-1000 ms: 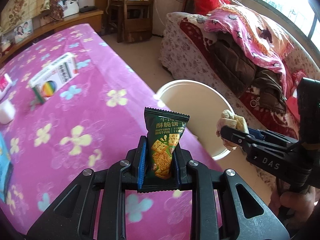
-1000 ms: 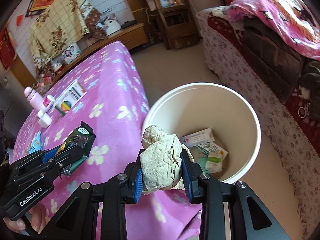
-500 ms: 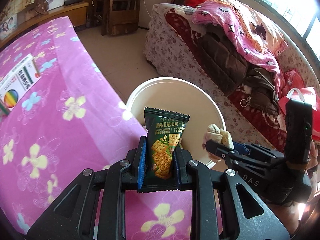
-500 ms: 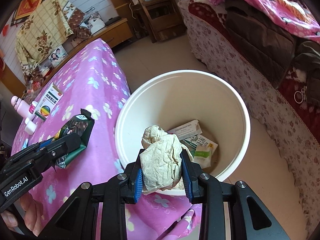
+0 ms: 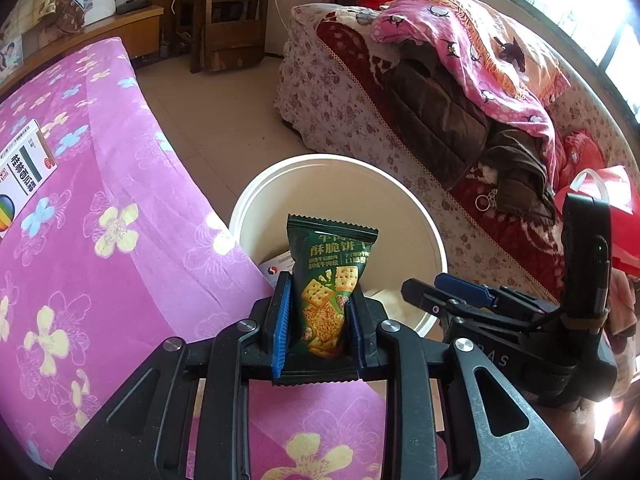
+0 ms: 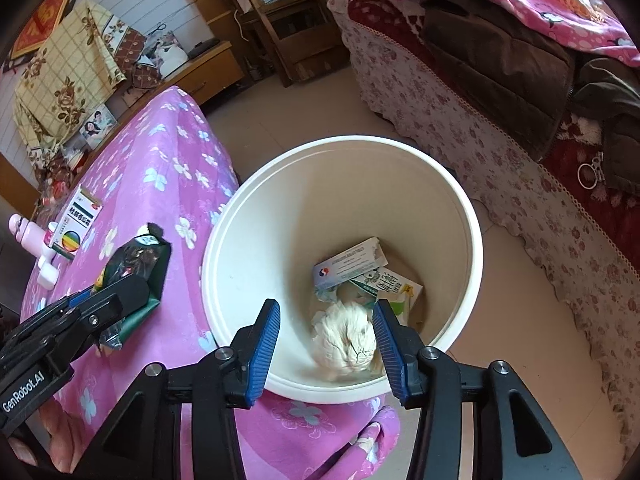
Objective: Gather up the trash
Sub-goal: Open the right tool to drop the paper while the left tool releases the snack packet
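A green cracker packet [image 5: 328, 280] stands upright between the pads of my left gripper [image 5: 319, 288], over the near rim of the white bin [image 5: 320, 158]. The jaws are opening, but the pads still touch the packet. In the right wrist view that gripper [image 6: 120, 300] and its packet [image 6: 140, 264] hang over the table edge. My right gripper [image 6: 326, 308] is opening above the bin [image 6: 224, 240]. A crumpled paper wad [image 6: 346, 340], blurred, drops free between its pads toward the boxes [image 6: 348, 264] at the bottom. Seen from the left wrist, the right gripper [image 5: 424, 284] holds nothing.
The bin stands on the floor against a table with a pink flowered cloth [image 5: 100, 240]. A medicine box [image 5: 24, 168] and a pink bottle [image 6: 28, 236] lie further along the table. A sofa piled with blankets [image 5: 440, 100] is to the right, and wooden furniture [image 5: 224, 12] behind.
Both grippers moved from above the table to over the bin. The right jaws opened and the paper wad fell out of them. The left still has the packet.
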The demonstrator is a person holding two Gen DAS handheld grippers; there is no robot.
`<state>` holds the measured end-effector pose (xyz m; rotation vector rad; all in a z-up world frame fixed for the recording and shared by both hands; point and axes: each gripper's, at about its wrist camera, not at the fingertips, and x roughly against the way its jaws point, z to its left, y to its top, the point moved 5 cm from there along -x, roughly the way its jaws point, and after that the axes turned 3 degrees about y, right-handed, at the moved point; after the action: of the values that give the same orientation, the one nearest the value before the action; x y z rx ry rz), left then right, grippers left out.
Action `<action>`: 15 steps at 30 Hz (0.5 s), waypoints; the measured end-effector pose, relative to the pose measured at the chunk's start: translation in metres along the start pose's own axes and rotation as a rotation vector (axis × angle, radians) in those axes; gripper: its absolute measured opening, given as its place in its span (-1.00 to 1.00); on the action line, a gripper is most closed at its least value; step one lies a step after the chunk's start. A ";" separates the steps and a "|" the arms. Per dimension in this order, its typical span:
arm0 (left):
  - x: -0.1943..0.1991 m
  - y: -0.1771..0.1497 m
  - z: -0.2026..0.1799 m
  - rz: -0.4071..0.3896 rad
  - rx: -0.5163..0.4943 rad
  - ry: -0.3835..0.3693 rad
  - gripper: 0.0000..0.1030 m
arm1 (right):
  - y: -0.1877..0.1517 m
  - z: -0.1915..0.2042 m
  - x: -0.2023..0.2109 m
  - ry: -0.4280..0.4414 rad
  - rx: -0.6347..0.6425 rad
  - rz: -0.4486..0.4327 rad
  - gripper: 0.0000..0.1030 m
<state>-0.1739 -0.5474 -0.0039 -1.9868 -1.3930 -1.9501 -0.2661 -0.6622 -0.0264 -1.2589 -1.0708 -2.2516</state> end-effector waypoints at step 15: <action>0.003 -0.005 0.004 0.015 0.014 -0.020 -0.25 | -0.003 0.002 0.003 0.015 -0.016 0.005 -0.08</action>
<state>-0.1746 -0.5406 -0.0051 -2.0111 -1.3879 -1.9144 -0.2689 -0.6586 -0.0243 -1.2483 -1.0453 -2.2660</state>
